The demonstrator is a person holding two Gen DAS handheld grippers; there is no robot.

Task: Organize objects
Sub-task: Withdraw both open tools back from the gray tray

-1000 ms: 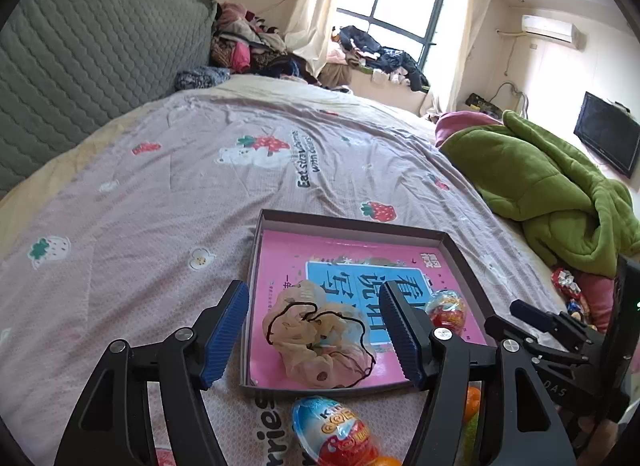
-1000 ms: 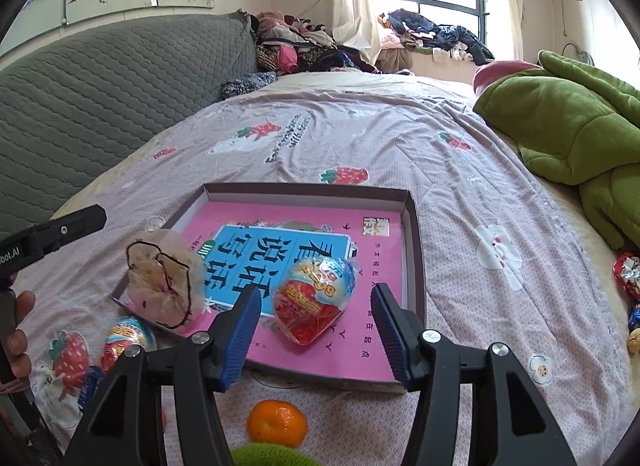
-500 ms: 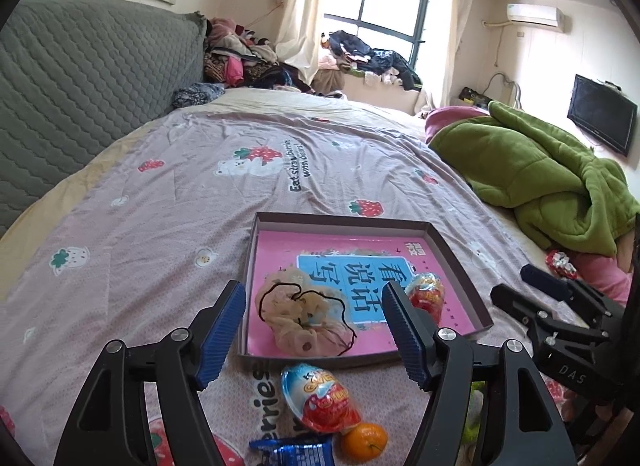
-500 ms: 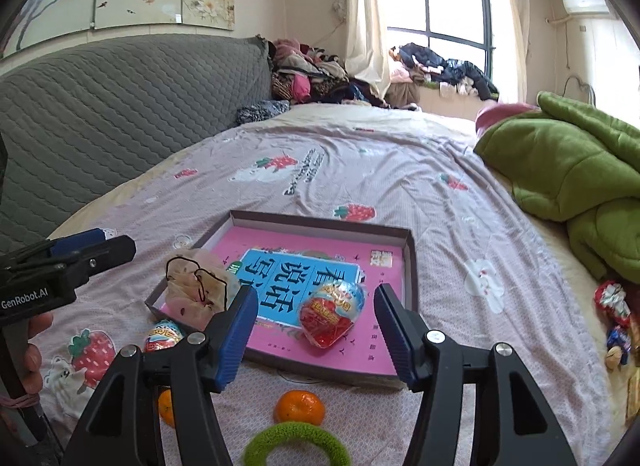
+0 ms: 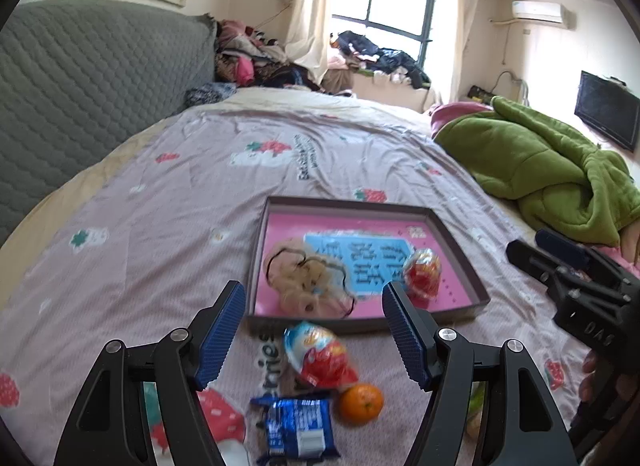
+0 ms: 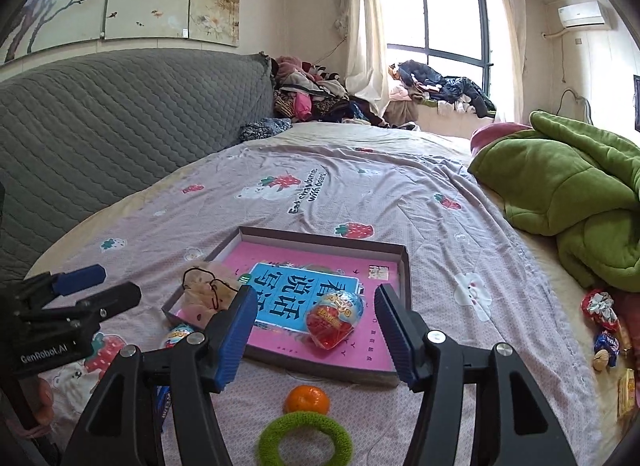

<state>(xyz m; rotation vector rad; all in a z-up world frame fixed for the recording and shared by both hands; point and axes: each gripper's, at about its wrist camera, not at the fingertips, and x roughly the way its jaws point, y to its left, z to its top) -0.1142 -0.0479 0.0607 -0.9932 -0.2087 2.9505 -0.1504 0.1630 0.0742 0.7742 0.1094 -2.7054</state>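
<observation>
The bed (image 5: pixel 168 225), under its strawberry-print sheet, carries everything, and on it sits the shallow pink-floored box (image 5: pixel 460 250), which I take to be where the loose things go. It already holds a beige scrunchie (image 5: pixel 308 286) at its near left corner and one foil-wrapped chocolate egg (image 5: pixel 422 272) toward its right side. What is left lies on the sheet on the near side of the box's front wall: a second chocolate egg (image 5: pixel 320 354), an orange (image 5: pixel 360 402) just beside it, a blue snack packet (image 5: pixel 298 428) nearer still, and, seen from the right wrist, a green hair ring (image 6: pixel 306 438) touching the orange on its near side. The left gripper (image 5: pixel 314 336) has its jaws wide apart with nothing in them, and the loose egg sits almost dead centre between them, just ahead, its long axis slanting from upper left to lower right across the line of the jaws. The right gripper (image 6: pixel 316 330) is also spread wide and empty; the egg framed between its jaws is the one already inside the box, while the orange and ring lie below and short of its fingertips. By my judgement the left hand is better placed for the loose egg, needing only a short forward dip, and the right for the orange or the ring.
</observation>
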